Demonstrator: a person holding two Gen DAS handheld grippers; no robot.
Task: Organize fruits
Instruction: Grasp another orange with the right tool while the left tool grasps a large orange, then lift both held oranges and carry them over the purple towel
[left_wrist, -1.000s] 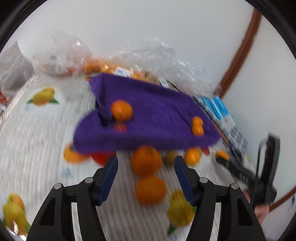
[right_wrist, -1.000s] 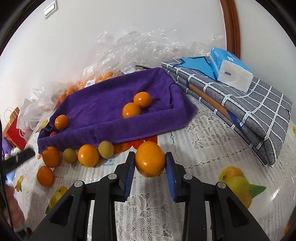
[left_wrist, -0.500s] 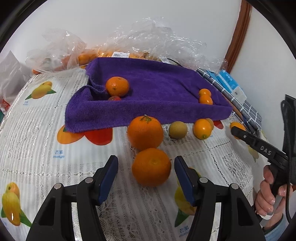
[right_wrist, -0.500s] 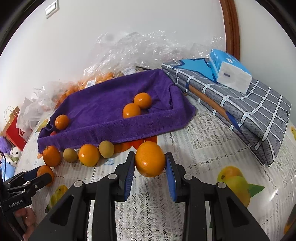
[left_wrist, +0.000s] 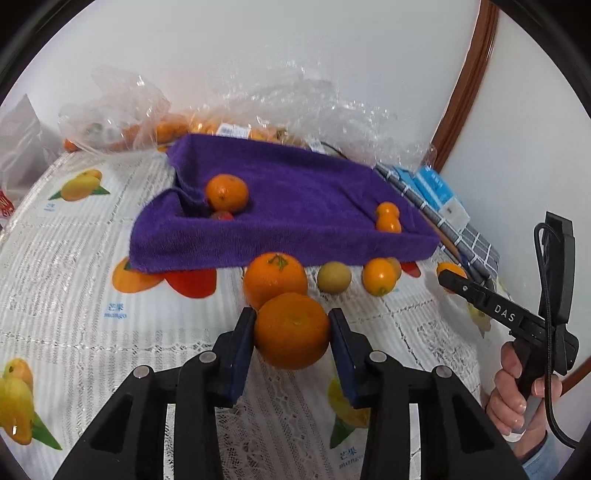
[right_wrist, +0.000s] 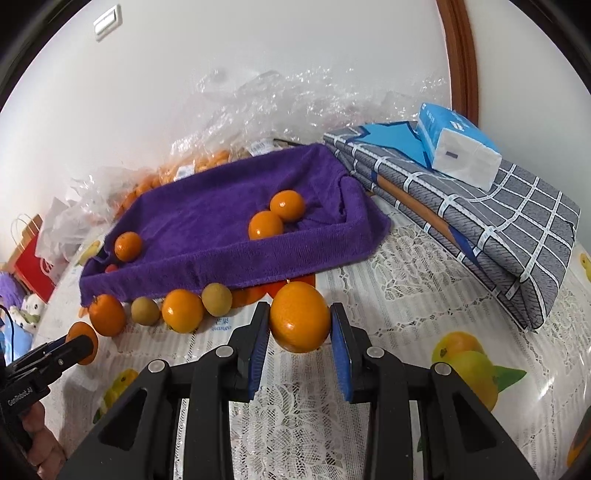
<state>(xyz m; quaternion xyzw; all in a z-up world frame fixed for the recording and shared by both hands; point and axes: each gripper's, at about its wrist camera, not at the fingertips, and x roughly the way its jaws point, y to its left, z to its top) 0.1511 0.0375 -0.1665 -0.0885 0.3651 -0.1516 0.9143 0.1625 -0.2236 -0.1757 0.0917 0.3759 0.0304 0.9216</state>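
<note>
Left gripper (left_wrist: 291, 332) closing its jaws on an orange (left_wrist: 291, 330), blue pads touching or all but touching both flanks, fruit low over the lace tablecloth (left_wrist: 74, 325) and just in front of a second orange (left_wrist: 275, 278) bearing a green stalk. Right gripper (right_wrist: 299, 328) clamped narrow on another orange (right_wrist: 299, 321), held near the front wall of the purple towel tray (right_wrist: 221, 262). Tray already stocked: one tangerine (left_wrist: 226, 192) and something small and red beside it at the left corner, two small oranges (right_wrist: 275, 216) at the right corner. Loose in a row on the cloth along the tray's front edge: a small orange (left_wrist: 378, 276) and two dull green-brown fruits (right_wrist: 217, 299). Beyond the tray, clear plastic bags (left_wrist: 110, 118) of more fruit; at the right, a folded checked cloth (right_wrist: 498, 221) topped by a tissue pack (right_wrist: 458, 147). Step judged to be the pick-up of the left orange, with carriage into the tray to follow. For a sound grasp: pads best centred on the widest part of the fruit, pressure only enough to stop slipping, rind judged soft enough to bruise. Lift best taken straight up before any forward travel, so as not to nudge the stalked orange behind. Release best made low over the towel, well inside the rim, round fruit being apt to roll.
</note>
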